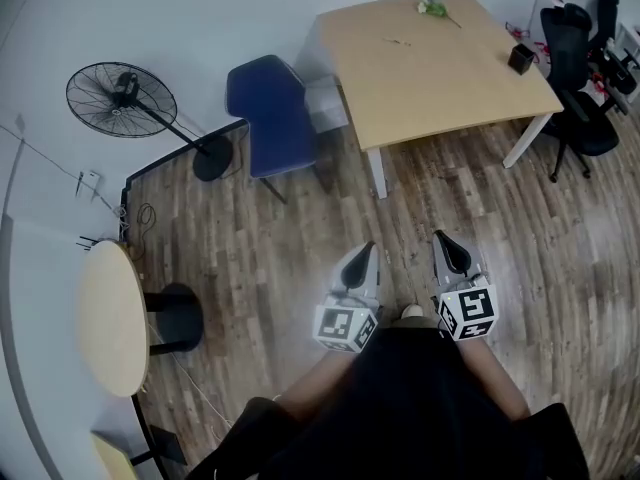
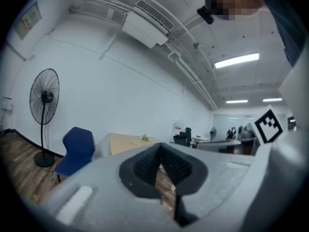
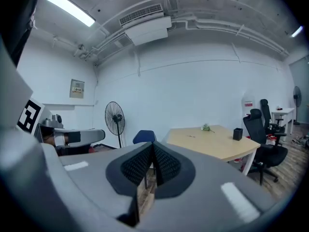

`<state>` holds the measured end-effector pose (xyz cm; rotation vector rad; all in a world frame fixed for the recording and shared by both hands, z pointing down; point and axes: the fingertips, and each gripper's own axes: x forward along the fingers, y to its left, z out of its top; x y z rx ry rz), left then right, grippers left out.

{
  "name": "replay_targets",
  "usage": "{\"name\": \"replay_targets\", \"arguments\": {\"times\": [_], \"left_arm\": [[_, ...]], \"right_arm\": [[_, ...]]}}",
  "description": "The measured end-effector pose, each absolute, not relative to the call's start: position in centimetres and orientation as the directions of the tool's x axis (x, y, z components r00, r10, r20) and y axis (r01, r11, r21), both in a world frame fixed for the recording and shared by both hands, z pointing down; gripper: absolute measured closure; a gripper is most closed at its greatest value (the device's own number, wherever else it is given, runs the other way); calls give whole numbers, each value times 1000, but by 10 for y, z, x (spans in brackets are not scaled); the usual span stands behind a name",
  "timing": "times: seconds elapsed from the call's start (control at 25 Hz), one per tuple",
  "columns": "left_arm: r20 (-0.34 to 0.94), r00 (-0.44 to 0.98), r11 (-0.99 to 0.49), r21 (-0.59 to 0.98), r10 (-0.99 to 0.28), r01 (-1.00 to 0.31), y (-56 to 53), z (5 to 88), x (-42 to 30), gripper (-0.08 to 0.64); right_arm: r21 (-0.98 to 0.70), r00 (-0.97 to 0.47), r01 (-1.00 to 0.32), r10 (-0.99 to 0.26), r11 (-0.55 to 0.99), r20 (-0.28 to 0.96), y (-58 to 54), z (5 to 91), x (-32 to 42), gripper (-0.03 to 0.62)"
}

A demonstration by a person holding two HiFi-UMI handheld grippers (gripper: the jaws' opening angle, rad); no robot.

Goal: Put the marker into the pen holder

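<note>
The black pen holder [image 1: 520, 58] stands near the right edge of a light wooden table [image 1: 450, 88] across the room. In the right gripper view the pen holder [image 3: 237, 134] is small on that table [image 3: 212, 144]. A thin dark marker [image 1: 398, 41] lies near the table's middle; in the right gripper view the marker [image 3: 191, 136] is a faint streak. My left gripper [image 1: 365, 252] and right gripper [image 1: 447, 240] hang side by side over the floor, close to my body and far from the table. Both are shut with nothing between the pads. In their own views the left gripper [image 2: 161, 154] and right gripper [image 3: 152, 153] point towards the table.
A blue chair [image 1: 272, 113] stands at the table's left corner and a black floor fan [image 1: 122, 98] further left. Black office chairs [image 1: 580, 78] crowd the table's right side. A green sprig [image 1: 432, 6] lies at the table's far edge. A round table [image 1: 110, 318] is on my left.
</note>
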<state>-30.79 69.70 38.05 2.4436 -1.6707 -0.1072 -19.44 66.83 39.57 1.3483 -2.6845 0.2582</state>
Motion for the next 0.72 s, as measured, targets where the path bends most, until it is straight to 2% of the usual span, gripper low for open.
{"name": "replay_targets", "arguments": {"times": [0.28,0.72], "left_arm": [[50,344,-335,132,-938,-933,685,380,-278,557],[82,324,-310,142,-943,-940,642,402,-266,557]], "right_arm": [[-87,-581,-814,-799,575,154,653,393,-154,592],[-104,-555,-832,-812,545,183,616,416,-126,592]]}}
